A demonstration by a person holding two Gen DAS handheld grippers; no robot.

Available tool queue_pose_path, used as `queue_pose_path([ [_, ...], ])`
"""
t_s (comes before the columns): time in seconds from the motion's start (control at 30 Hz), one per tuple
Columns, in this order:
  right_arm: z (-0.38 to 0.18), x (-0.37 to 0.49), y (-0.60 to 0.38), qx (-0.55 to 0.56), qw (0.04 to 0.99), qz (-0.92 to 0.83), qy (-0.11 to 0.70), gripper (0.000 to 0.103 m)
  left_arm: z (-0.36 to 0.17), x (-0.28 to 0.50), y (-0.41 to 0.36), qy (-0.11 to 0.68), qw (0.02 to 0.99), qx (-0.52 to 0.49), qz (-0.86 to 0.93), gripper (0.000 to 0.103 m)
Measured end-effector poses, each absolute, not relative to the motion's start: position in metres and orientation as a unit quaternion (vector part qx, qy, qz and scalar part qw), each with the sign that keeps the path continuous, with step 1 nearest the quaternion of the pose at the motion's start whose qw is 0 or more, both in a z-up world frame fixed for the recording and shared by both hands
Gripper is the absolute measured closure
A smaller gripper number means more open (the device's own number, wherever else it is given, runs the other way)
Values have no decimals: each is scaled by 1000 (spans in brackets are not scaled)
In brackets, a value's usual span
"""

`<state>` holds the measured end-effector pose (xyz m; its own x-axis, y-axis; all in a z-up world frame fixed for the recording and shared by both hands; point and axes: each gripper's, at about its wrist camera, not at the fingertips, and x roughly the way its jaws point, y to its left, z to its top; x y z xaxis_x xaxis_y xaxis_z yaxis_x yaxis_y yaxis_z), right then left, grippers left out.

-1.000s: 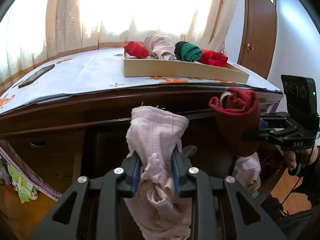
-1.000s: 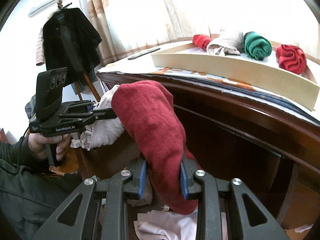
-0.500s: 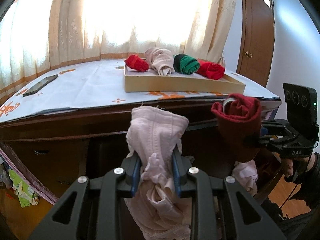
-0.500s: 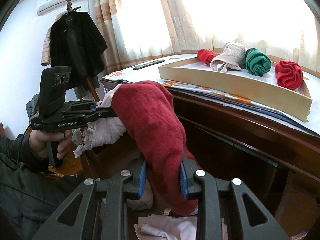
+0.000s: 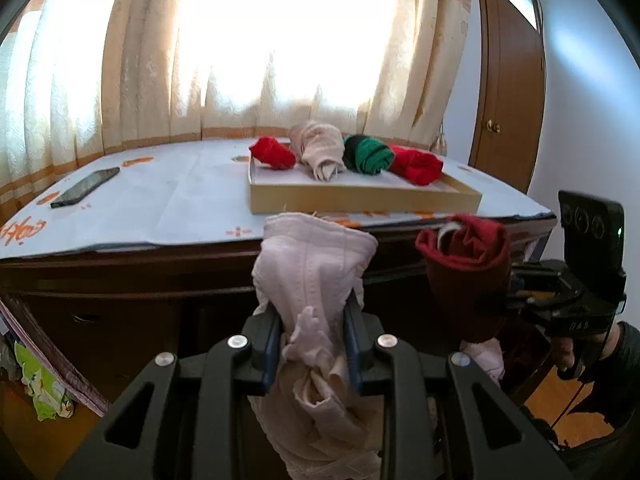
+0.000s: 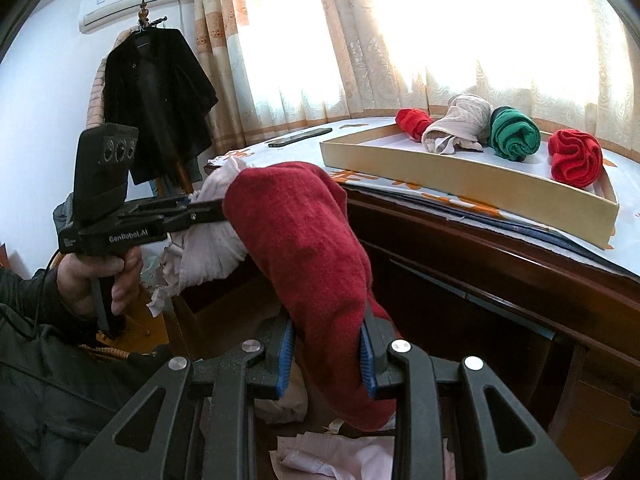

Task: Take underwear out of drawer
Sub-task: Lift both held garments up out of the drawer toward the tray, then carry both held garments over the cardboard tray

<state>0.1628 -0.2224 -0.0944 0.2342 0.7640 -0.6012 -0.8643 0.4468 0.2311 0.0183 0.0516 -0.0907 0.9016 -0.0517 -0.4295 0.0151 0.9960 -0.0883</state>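
Note:
My left gripper (image 5: 310, 336) is shut on a rolled pale pink underwear (image 5: 312, 268), held up in front of the dark wooden dresser (image 5: 120, 276). My right gripper (image 6: 326, 350) is shut on a rolled dark red underwear (image 6: 296, 248); it also shows in the left wrist view (image 5: 466, 264), to the right of the pink one. The left gripper with the pink roll (image 6: 212, 240) shows at left in the right wrist view. More pale underwear (image 6: 332, 456) lies below in the open drawer.
A shallow cardboard tray (image 5: 360, 198) on the dresser top holds red, beige, green and red rolls. A phone (image 5: 84, 188) lies on the white cloth at left. A black coat (image 6: 156, 96) hangs at left; a wooden door (image 5: 508, 92) stands at right.
Both grippers have risen with their rolls, so the dresser top and tray are seen more from above. Both grips are unchanged.

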Motion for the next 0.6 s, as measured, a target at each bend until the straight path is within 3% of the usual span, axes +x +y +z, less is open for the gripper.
queue_pose_path([
  [0.6,-86,162,-236,-39,796,518,311,73,-74,19,34,183,982,-26,-35,78],
])
